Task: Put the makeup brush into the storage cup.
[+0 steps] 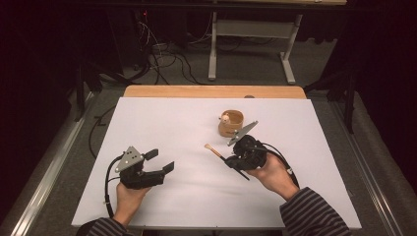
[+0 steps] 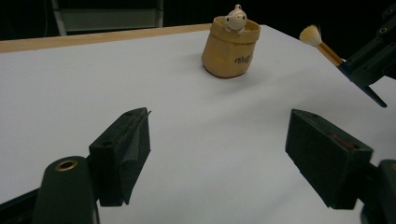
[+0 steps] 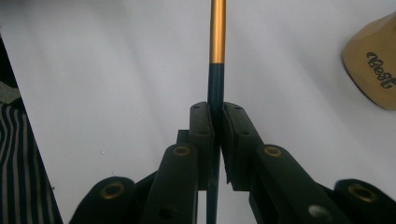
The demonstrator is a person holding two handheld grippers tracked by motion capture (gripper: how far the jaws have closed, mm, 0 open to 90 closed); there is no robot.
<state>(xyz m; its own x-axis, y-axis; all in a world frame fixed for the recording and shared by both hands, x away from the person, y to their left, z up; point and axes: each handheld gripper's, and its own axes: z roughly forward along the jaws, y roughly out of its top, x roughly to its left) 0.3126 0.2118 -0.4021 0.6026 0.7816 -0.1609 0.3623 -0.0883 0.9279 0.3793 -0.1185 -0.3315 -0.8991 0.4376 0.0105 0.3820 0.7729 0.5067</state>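
A small brush (image 1: pixel 216 150) with a pale bristle tip, a gold ferrule and a dark handle is clamped in my right gripper (image 1: pixel 233 160), lifted off the white table (image 1: pixel 187 191). In the right gripper view the jaws press on the dark handle (image 3: pixel 215 88) and the gold part runs up out of frame. The left gripper view shows the brush tip (image 2: pixel 310 35) at the upper right. A tan sack-shaped pot (image 1: pixel 230 123) with a little figure on its rim stands just behind the right gripper; the same pot (image 2: pixel 230 46) shows ahead of my left gripper (image 2: pixel 224 149). My left gripper (image 1: pixel 161 161) rests open at the front left, nothing between its fingers.
A wooden strip (image 1: pixel 214 91) borders the table's far edge. Beyond it stand a desk frame (image 1: pixel 251 44) and loose cables on the floor (image 1: pixel 167 59). A striped sleeve (image 1: pixel 314 211) comes in at the bottom right.
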